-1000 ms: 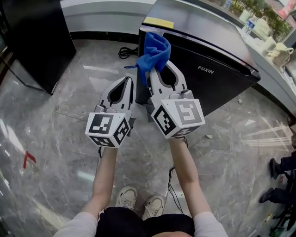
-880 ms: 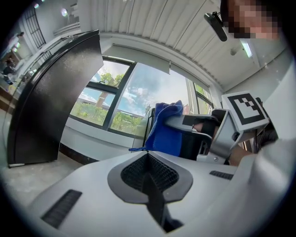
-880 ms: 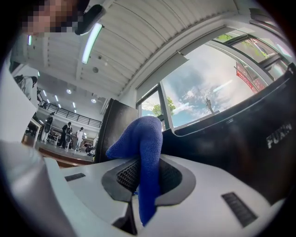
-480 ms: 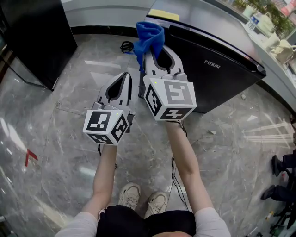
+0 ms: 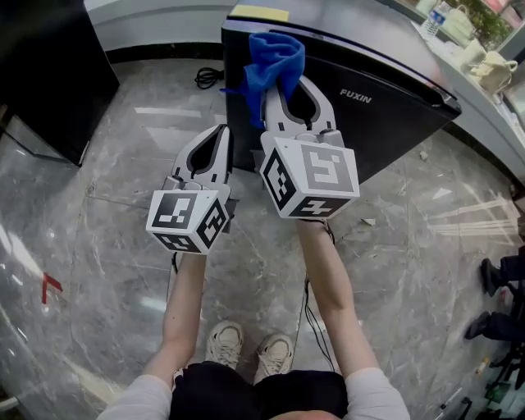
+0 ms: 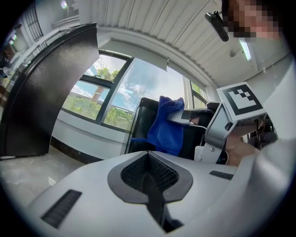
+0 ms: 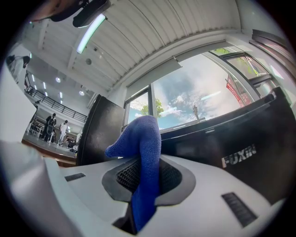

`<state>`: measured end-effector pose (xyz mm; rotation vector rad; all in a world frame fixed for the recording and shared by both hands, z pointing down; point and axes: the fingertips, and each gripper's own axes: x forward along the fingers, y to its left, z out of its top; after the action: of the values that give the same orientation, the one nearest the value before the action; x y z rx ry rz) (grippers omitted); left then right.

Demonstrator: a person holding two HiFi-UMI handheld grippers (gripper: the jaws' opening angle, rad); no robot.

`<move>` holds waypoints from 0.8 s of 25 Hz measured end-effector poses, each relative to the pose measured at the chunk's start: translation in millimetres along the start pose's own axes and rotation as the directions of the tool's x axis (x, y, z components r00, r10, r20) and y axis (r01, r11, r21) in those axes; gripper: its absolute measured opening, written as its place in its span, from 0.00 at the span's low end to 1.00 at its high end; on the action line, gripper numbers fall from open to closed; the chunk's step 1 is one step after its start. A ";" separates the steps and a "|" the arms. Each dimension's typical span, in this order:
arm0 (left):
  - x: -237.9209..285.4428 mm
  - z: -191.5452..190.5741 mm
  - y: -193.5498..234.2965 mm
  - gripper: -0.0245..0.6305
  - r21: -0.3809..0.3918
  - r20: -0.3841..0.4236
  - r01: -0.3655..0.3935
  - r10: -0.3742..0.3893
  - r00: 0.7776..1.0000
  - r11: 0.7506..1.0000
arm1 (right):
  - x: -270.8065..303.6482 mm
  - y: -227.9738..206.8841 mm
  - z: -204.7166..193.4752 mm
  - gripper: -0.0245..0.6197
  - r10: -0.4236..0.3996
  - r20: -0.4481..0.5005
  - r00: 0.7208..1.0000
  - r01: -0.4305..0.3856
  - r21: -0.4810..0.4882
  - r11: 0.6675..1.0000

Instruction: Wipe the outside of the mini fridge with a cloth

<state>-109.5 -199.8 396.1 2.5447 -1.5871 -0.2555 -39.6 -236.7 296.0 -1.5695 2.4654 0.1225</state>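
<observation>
The black mini fridge (image 5: 385,107) with the FUXIN mark stands on the marble floor ahead of me; its dark front fills the right of the right gripper view (image 7: 240,139). My right gripper (image 5: 283,78) is shut on a blue cloth (image 5: 272,61), which bunches above its jaw tips, close to the fridge's top front edge; whether it touches I cannot tell. The blue cloth (image 7: 143,166) runs down between the shut jaws. My left gripper (image 5: 221,135) is shut and holds nothing, lower and to the left of the fridge. The left gripper view shows the cloth (image 6: 169,125) hanging from the right gripper.
A tall black cabinet (image 5: 49,74) stands at the left. A black cable (image 5: 209,78) lies coiled on the floor by the fridge's left side. A yellow sheet (image 5: 258,12) lies on the fridge top. A white counter (image 5: 484,90) with jugs runs behind the fridge at right.
The right gripper with the cloth has risen from below the fridge's front top edge to about level with it. The left gripper has stayed in place, shut.
</observation>
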 end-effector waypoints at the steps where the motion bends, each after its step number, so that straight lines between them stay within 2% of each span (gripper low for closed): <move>1: 3.1 -1.6 -6.4 0.04 0.000 -0.003 0.013 -0.013 1.000 1.000 | -4.9 -6.7 1.5 0.16 -0.011 0.001 1.000 0.011 0.000 1.000; 7: 20.8 -14.6 -47.6 0.04 0.006 -0.022 0.085 -0.084 0.996 0.996 | -34.6 -50.9 11.2 0.16 -0.077 0.015 0.997 0.077 -0.007 0.997; 13: 35.1 -27.6 -73.6 0.04 -0.028 -0.030 0.129 -0.129 0.991 0.991 | -64.0 -96.9 23.0 0.16 -0.154 0.026 0.988 0.155 -0.019 0.988; 20: 53.9 -49.5 -116.2 0.04 -0.037 -0.065 0.210 -0.212 0.975 0.977 | -103.2 -166.1 35.4 0.16 -0.280 0.044 0.959 0.282 -0.038 0.959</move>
<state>26.2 -196.3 417.2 2.6688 -1.2796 -0.2088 157.4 -209.8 292.4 -1.8973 2.1961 0.1590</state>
